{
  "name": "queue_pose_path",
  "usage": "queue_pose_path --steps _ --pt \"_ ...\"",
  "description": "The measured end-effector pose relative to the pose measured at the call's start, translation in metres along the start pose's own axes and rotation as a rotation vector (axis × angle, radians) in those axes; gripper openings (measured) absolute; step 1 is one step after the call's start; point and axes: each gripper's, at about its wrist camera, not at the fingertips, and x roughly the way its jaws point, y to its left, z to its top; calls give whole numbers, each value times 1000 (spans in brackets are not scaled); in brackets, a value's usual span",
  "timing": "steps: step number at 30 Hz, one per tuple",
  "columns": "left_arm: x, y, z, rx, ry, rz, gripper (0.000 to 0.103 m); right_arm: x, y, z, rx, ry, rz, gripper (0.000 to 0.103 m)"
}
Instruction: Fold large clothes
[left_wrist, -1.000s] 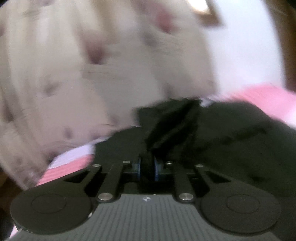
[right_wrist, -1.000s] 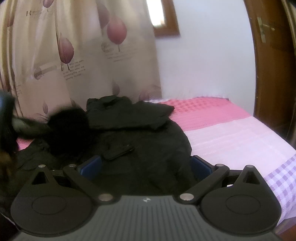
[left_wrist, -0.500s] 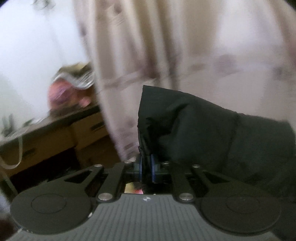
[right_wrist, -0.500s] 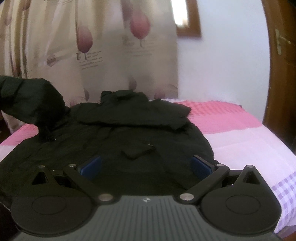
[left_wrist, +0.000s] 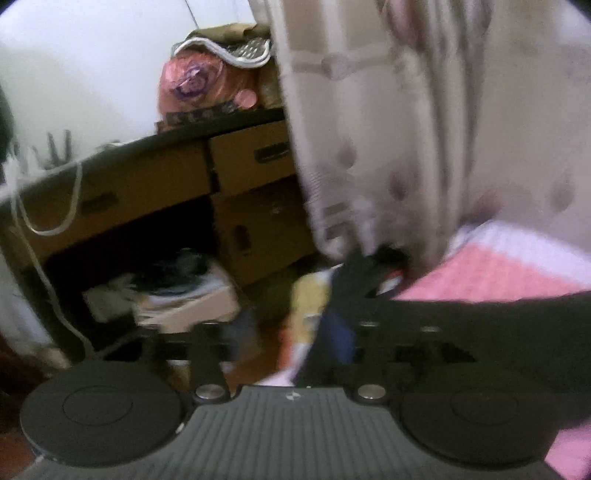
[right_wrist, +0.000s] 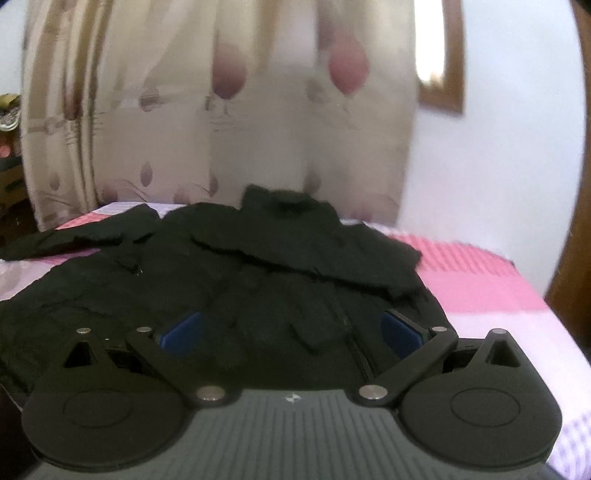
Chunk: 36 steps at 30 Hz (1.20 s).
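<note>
**Sleeve let go, jacket laid out for folding**

A black jacket (right_wrist: 266, 280) lies spread on the pink bed (right_wrist: 480, 280), its left sleeve (right_wrist: 74, 236) stretched out sideways. The left tongs (left_wrist: 288, 336) are opening, nothing visibly pinched; the right tongs (right_wrist: 291, 332) hover wide and empty over the near hem. Best practice: smooth flat, then grip edges squarely.

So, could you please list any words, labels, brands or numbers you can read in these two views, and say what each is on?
No text can be read in either view.
Curtain: faint lines of print beneath the tulip motifs, too blurred to read.
Pink bag on the desk: a purple mark, blurred, not legible.
Claw housings: a small white emblem only, no letters.
Black jacket: no label visible.
</note>
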Motion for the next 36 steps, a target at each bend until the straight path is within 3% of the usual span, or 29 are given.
queue_pose_path --steps 3,6,9,11,14,17,20,22,26,27,28,29,32,36 --pt "-46 -11 -9 -2 -65 -131 83 21 7 20 -34 -39 62 103" --pt "-94 -28 -19 -29 -83 -326 101 50 21 38 -116 -96 131 103" --pt "-125 -50 -39 -67 -69 -527 103 95 43 54 -201 -94 141 103" --pt "-137 -76 -56 -13 -28 -652 103 128 60 59 -260 -93 138 103" --pt "-142 -107 -87 37 23 -749 103 179 85 58 -362 -60 93 102" --pt "-136 -118 -114 46 20 -741 103 224 102 60 -408 -28 57 98" --pt "-122 -119 -131 12 80 -733 103 262 114 57 -476 14 1 66" --pt "-105 -115 -130 -49 150 -741 101 288 119 53 -505 67 -20 63" --pt "-94 -96 -131 -165 169 -728 101 314 121 47 -542 79 -56 61" --pt "-94 -95 -130 -173 168 -729 101 316 120 47 -541 79 -53 52" --pt "-94 -94 -131 -174 165 -731 101 319 115 49 -532 97 -48 19" --pt "-96 -94 -131 -171 159 -728 101 320 111 51 -525 108 -58 10" --pt "-100 -96 -129 -157 143 -722 102 306 76 70 -431 42 -80 7" --pt "-101 -98 -129 -161 140 -715 102 252 -11 102 -280 -58 -174 7"
